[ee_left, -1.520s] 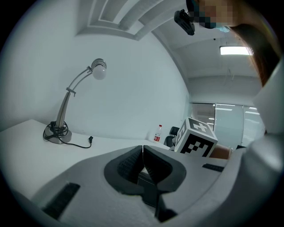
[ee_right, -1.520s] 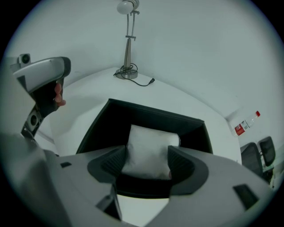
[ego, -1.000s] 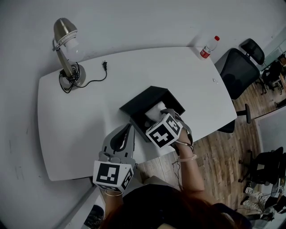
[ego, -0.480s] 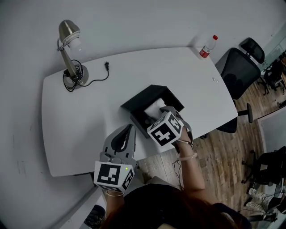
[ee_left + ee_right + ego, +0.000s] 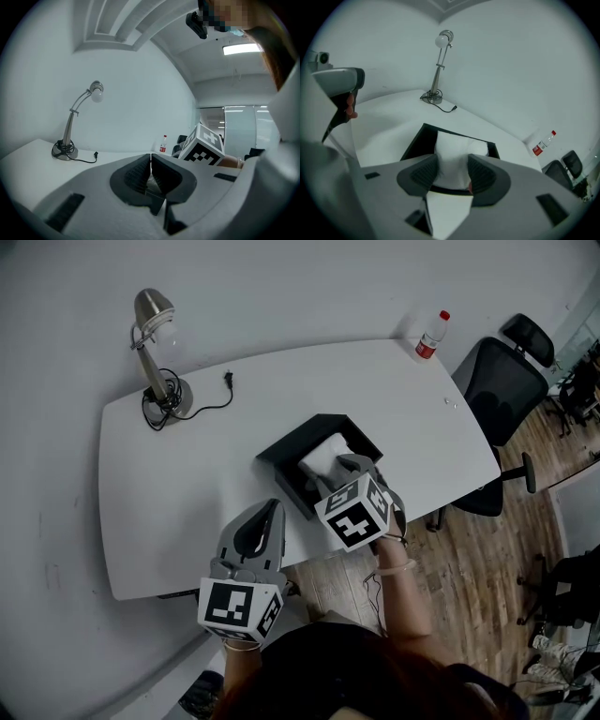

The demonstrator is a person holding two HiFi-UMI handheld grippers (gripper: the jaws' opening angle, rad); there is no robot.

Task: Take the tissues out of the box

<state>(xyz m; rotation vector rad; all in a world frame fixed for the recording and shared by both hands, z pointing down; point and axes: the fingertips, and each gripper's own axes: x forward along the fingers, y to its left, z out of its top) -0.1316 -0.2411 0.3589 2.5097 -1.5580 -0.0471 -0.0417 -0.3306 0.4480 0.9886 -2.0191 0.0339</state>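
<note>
The right gripper is clamping its two pads on a white wad of tissues, its jaws having just been closing with the wad between them, and it is pointing slantwise down into the open black box. The left gripper is hanging idle with its jaws pressed together on nothing, pointing level over the table's near edge, just beside the box on its left. The box is sitting close to that near edge, right of the middle; the tissues are standing up out of its open top, their lower part apparently inside the walls. The step in hand is seemingly the lifting out; the next move is probably calling for a steady pull upward until the wad is clearing the rim, without dragging the light box along. The right gripper's marker cube is covering the box's near corner in the head view, so whether more tissues are lying underneath cannot be told.
</note>
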